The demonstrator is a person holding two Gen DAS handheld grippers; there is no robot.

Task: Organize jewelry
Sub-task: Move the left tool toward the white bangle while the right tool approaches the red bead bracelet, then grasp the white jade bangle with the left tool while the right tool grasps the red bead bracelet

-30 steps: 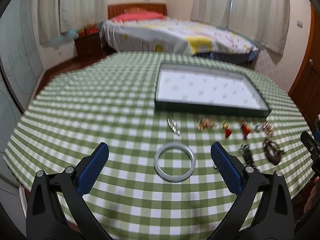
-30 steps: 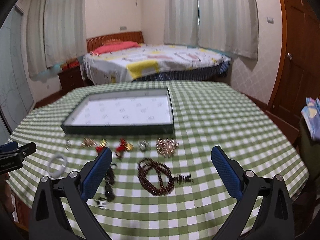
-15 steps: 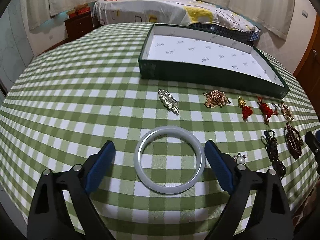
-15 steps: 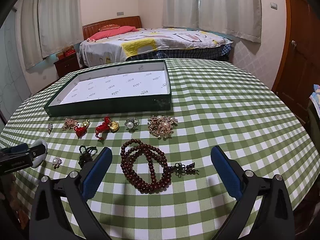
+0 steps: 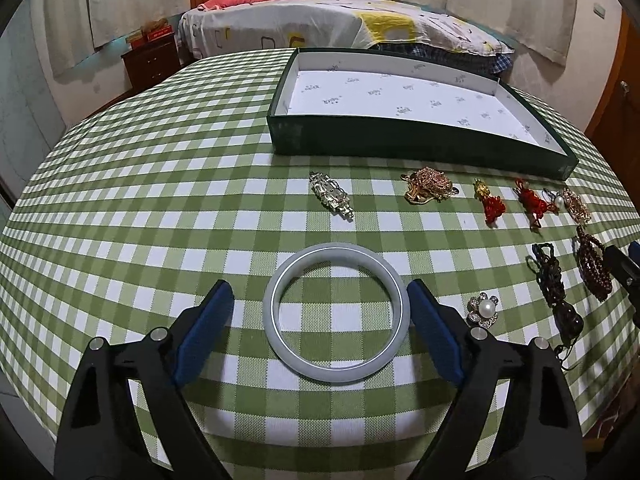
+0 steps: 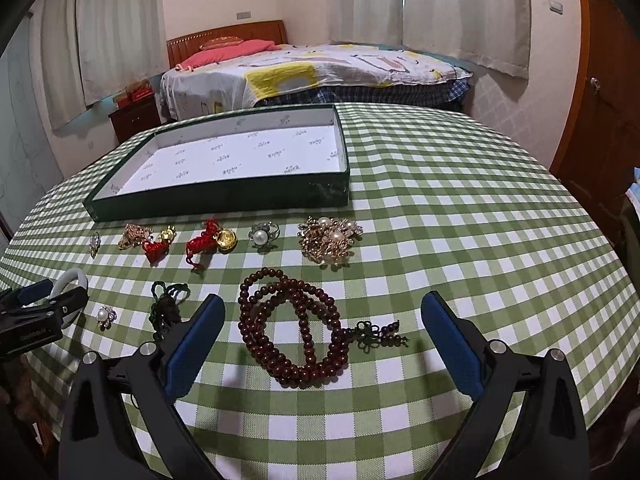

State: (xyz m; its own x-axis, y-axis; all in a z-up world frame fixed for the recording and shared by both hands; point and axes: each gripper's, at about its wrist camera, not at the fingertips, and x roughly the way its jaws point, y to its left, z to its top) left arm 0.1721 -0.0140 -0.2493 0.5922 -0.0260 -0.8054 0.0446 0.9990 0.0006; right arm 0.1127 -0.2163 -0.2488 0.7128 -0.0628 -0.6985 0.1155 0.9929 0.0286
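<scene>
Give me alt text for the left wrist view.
The left tool straddles a pale bangle lying flat on the green checked tablecloth, its jaws open. Beyond lie brooches and red charms in a row before an empty green tray.

A round table (image 6: 460,208) in green checked cloth carries a dark green tray (image 6: 224,196), a pale bangle (image 5: 336,312), brown prayer beads (image 6: 292,332) and small brooches.

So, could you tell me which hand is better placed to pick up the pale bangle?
Left: the bangle lies between the open left gripper pads; the right gripper straddles the bead string.
</scene>
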